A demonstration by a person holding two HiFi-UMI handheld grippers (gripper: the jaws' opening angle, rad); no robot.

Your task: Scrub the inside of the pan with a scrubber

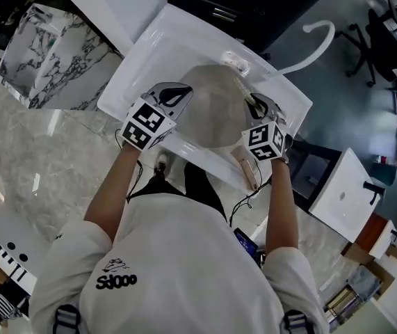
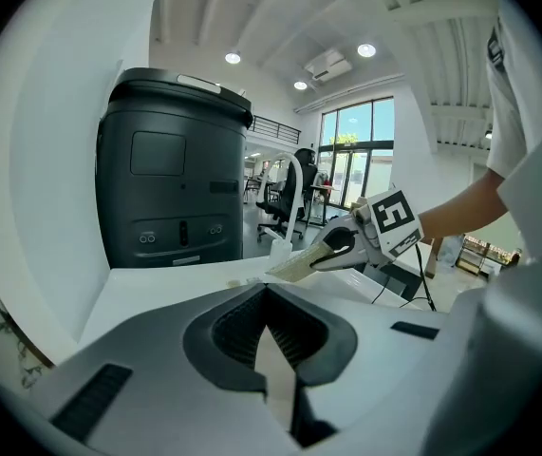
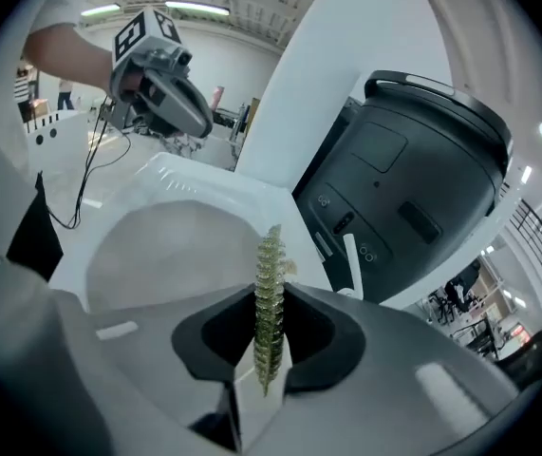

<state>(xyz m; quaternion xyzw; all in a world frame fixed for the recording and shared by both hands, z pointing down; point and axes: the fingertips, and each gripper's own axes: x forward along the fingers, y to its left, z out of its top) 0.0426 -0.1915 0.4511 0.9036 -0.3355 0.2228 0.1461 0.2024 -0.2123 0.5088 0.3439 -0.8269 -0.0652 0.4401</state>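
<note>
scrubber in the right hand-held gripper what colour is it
Translucent yellowish green scrubber, clamped in the right hand-held gripper; clearest in the right gripper view.

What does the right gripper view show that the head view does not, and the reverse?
Only the right gripper view: the scrubber, clamped edge-on in the tongs of the right gripper. Only the head view: the wooden handle of the pan and the marble counter. Both: the pan, the white sink and the left gripper.
</note>
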